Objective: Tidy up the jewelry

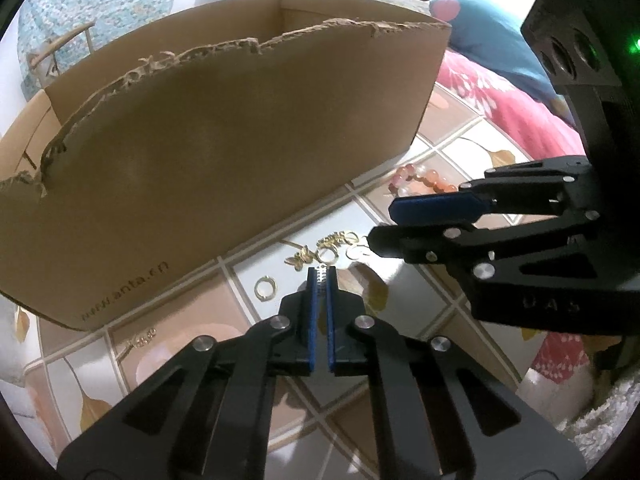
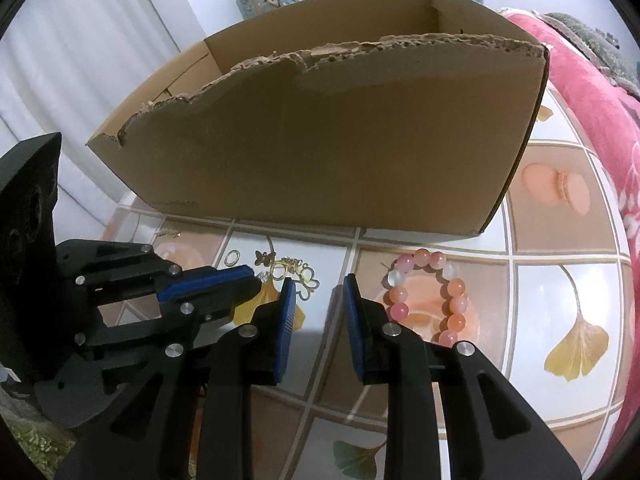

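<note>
Left wrist view: left tongs pinch a silvery chain piece lengthwise along their blue pads.

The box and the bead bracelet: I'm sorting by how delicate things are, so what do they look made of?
Box: corrugated cardboard, matte brown, with a ragged torn top edge. Bead bracelet: glossy, translucent pink and orange beads, perhaps glass, stone or resin.

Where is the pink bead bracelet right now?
In the right wrist view the pink bead bracelet lies flat on the patterned tablecloth, to the right of the right gripper and in front of the cardboard box, apart from the gold pieces.
</note>
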The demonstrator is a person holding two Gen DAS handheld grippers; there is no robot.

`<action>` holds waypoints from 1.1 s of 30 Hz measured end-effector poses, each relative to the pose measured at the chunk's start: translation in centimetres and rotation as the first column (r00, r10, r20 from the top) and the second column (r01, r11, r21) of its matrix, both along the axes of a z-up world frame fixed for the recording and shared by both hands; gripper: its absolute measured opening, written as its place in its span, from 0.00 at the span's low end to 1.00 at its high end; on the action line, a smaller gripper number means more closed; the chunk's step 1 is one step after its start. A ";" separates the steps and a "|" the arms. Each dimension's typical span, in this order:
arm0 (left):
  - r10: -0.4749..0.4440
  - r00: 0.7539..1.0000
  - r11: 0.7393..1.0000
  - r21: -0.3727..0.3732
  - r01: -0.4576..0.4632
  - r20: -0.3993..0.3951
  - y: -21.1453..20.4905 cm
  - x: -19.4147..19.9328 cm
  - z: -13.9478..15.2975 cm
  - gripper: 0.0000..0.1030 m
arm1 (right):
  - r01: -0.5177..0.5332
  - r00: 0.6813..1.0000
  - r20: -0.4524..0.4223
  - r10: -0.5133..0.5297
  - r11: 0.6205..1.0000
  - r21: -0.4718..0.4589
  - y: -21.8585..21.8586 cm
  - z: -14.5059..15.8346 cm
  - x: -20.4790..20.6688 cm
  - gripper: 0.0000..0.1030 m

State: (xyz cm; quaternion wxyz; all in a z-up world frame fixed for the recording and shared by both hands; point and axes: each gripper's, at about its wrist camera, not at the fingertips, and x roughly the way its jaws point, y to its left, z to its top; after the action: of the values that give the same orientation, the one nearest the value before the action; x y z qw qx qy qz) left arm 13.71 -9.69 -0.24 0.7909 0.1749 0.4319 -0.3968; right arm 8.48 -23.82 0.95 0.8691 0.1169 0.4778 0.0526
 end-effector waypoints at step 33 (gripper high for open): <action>0.162 0.975 0.982 0.069 -0.174 0.150 8.5 2.6 1.5 0.31 | -0.092 0.996 0.014 0.091 0.996 0.017 2.9 1.1 0.4 0.24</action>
State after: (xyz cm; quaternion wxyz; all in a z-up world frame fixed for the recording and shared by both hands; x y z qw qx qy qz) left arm 16.35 -1.17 1.25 0.8429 0.1981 0.4026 -0.2969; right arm 8.88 -20.92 2.07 0.8680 0.1020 0.4762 0.0972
